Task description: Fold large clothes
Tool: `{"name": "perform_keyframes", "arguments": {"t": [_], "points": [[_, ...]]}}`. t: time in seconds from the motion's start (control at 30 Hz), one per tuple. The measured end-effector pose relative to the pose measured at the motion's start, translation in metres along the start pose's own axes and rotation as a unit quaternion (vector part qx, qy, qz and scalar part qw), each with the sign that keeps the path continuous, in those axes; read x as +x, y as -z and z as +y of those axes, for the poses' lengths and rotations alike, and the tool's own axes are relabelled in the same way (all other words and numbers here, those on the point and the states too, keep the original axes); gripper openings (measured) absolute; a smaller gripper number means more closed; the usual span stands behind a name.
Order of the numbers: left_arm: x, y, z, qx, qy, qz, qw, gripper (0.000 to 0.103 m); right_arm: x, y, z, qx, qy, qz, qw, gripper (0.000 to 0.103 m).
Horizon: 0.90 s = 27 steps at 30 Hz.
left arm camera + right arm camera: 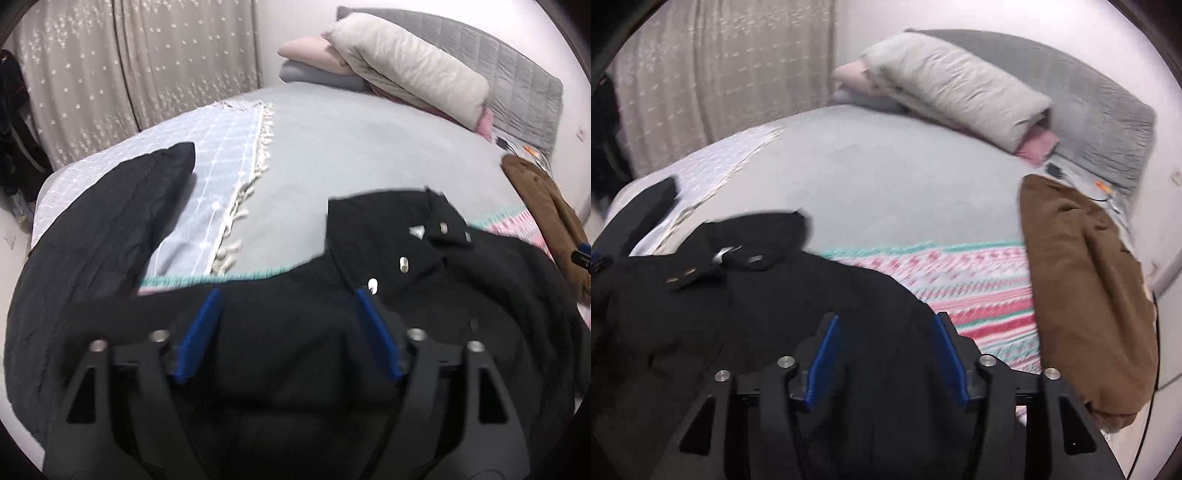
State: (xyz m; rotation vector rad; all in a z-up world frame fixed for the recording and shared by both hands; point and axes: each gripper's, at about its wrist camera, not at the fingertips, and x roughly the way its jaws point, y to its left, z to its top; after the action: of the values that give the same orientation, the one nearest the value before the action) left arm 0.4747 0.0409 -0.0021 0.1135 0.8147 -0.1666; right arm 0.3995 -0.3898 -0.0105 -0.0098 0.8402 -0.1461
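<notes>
Left wrist view: the left gripper (288, 295) tilts down over the black coat (424, 295) spread at the bed's (351, 147) near edge; its blue pads (197, 332) stand wide apart with nothing clamped between them; one sleeve (110, 221) stretches toward the bed's left edge across a checked blanket (221, 147).

Right wrist view: the right gripper (886, 321) likewise angles down above the coat's (775, 314) right side, jaws parted and gripping nothing; a brown garment (1082, 295) lies along the bed's (886, 177) right edge; a striped blanket (979, 288) shows between them.
</notes>
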Motion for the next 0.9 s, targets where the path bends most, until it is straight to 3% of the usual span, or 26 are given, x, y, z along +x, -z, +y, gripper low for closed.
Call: {"name": "perform_keyframes", "arguments": {"t": [0.3,0.47,0.63,0.9], "points": [[-0.104,0.056,0.024,0.054,0.018,0.023,0.9981,0.086,-0.092,0.041,0.004,0.001,-0.062,0.027,0.998,0.073],[-0.142,0.092,0.041,0.047,0.032,0.049,0.9972,0.091,-0.147,0.082,0.004,0.027,-0.101,0.036,0.994,0.080],[-0.171,0.131,0.060,0.026,0.036,0.074,0.9962,0.091,-0.183,0.120,0.004,0.032,-0.114,0.045,0.992,0.082],[-0.200,0.188,0.073,-0.008,0.057,0.070,0.9959,0.091,-0.217,0.192,-0.001,0.067,-0.143,0.054,0.986,0.083]]}}
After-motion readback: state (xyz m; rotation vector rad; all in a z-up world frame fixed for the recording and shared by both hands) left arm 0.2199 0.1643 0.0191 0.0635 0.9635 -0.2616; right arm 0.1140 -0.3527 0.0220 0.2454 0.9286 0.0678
